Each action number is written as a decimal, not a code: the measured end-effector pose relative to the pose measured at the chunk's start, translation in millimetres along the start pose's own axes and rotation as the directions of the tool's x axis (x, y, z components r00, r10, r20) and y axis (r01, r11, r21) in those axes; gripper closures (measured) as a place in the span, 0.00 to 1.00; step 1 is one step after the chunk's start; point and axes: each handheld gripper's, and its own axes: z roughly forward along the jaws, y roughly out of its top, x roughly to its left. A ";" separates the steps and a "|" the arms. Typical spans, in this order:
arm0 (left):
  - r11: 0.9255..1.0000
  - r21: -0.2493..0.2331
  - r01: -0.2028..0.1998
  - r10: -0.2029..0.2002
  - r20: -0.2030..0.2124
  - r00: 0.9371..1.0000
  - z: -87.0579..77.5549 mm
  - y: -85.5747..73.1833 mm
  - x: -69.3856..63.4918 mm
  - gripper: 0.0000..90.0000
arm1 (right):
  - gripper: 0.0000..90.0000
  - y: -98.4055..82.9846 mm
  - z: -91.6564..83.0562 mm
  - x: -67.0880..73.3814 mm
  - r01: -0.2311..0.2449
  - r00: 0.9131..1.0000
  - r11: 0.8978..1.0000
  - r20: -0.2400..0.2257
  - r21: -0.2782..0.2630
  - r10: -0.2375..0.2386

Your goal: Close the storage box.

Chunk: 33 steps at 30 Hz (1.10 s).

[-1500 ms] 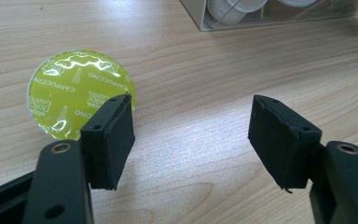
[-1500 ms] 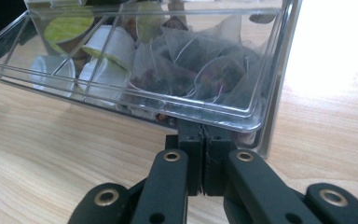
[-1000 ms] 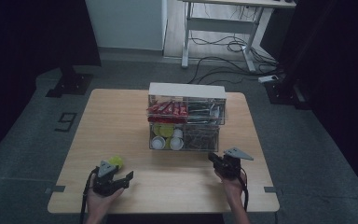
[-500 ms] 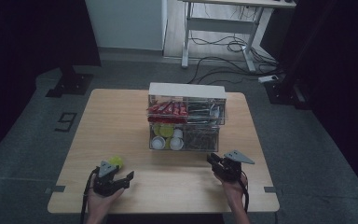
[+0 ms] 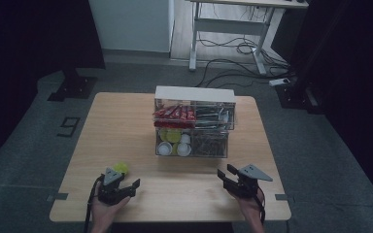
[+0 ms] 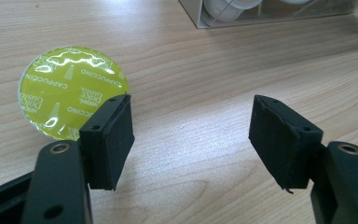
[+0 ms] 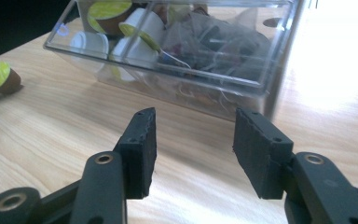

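1. My left gripper (image 6: 191, 140) stands wide and empty, just beside the yellow-green coffee capsule (image 6: 72, 91), which lies on the table (image 5: 126, 126) nearer me than the clear organizer box (image 5: 194, 126).
2. My right gripper (image 7: 193, 149) has just been opening, with nothing between its jaws, facing the organizer box.
3. I should centre the left jaws around the capsule before closing.

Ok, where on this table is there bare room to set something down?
The left half of the table, beside the clear organizer, is bare, as is the front strip between the left gripper and right gripper. It's tighter near the yellow-green capsule.
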 end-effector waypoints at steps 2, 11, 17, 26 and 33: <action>1.000 -0.001 0.000 0.000 0.002 1.000 -0.1 -0.5 -0.4 0.34 | 0.54 -3.2 -4.6 -2.9 0.000 1.000 1.000 0.005 0.005 0.000; 1.000 0.010 -0.010 0.010 0.004 1.000 0.6 -3.3 -2.8 0.34 | 0.53 -26.1 -23.3 -18.8 0.008 1.000 0.999 0.017 0.034 -0.008; 1.000 0.022 -0.021 0.021 0.009 1.000 2.1 -5.4 -5.1 0.34 | 0.52 -45.7 -31.7 -27.1 0.016 1.000 0.997 0.023 0.078 -0.018; 0.999 0.026 -0.022 0.022 0.011 1.000 1.3 -8.9 -3.3 0.34 | 0.52 -60.9 -36.1 -28.2 0.009 0.999 0.995 0.039 0.104 -0.013; 0.999 0.027 -0.021 0.021 0.011 1.000 0.8 -9.2 -2.0 0.34 | 0.52 -62.7 -35.5 -31.2 -0.003 0.999 0.994 0.053 0.106 -0.003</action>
